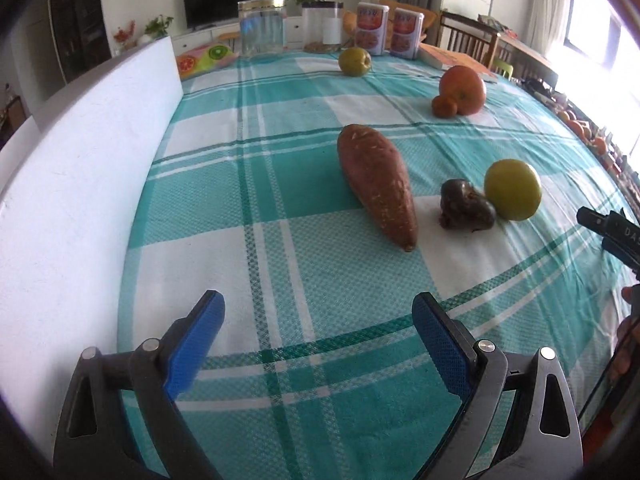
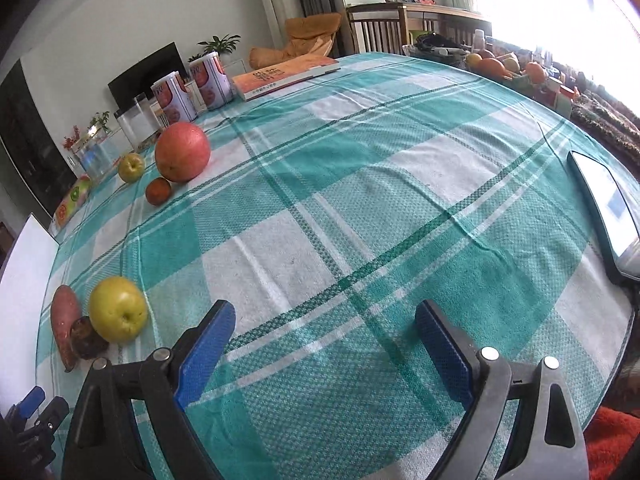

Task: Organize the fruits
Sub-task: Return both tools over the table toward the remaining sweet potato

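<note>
Fruits sit spread out on the green checked tablecloth (image 1: 280,184), and both tongs hang wide apart with nothing in them.

Left gripper (image 1: 318,320) hovers over bare cloth, with a white board (image 1: 80,184) standing close along its left side. Just ahead lie a sweet potato (image 1: 376,184), a dark lumpy fruit (image 1: 466,206) and a green apple (image 1: 513,189), all close together. Farther back sit a big orange fruit (image 1: 464,88) touching a small orange (image 1: 444,106), and another green apple (image 1: 354,61). Right gripper (image 2: 324,326) hovers over a big bare patch of cloth. A phone (image 2: 604,204) lies near the table's right edge.
</note>
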Tool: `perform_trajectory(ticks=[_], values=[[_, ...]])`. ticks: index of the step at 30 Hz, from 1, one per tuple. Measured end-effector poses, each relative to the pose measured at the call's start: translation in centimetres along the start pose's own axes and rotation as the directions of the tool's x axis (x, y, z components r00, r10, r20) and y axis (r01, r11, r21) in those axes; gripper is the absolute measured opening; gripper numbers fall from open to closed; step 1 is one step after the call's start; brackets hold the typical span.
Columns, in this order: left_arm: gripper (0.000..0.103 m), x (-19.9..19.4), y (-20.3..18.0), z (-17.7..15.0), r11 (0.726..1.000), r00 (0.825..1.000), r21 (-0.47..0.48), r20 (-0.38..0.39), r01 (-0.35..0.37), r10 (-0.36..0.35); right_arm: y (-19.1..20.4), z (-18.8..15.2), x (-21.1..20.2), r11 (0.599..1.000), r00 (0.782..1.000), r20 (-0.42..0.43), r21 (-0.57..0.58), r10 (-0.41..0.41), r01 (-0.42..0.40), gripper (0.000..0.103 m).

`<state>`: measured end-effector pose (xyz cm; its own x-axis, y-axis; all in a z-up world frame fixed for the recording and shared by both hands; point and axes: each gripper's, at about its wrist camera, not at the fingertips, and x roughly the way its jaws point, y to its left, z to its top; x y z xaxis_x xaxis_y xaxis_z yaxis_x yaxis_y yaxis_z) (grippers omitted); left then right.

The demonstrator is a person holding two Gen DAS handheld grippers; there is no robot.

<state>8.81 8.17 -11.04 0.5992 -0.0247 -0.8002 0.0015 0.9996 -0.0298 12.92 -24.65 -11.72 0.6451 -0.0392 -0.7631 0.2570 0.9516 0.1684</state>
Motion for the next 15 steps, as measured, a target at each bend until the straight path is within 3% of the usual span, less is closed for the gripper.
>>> perform_trajectory(ticks=[8, 15], values=[[0.099, 0.3, -0.2, -0.3, 1.0, 1.0, 0.019, 0.004, -0.004, 0.004, 0.5, -0.2, 0.7, 1.0, 1.0, -0.013, -0.022, -0.001, 0.0, 0.102], [0.101, 0.5, -0.3, -0.1, 1.0, 1.0, 0.027, -0.002, 0.002, -0.002, 1.1, -0.3, 0.9, 0.998, 0.999, -0.023, -0.051, -0.028, 0.027, 0.103]])
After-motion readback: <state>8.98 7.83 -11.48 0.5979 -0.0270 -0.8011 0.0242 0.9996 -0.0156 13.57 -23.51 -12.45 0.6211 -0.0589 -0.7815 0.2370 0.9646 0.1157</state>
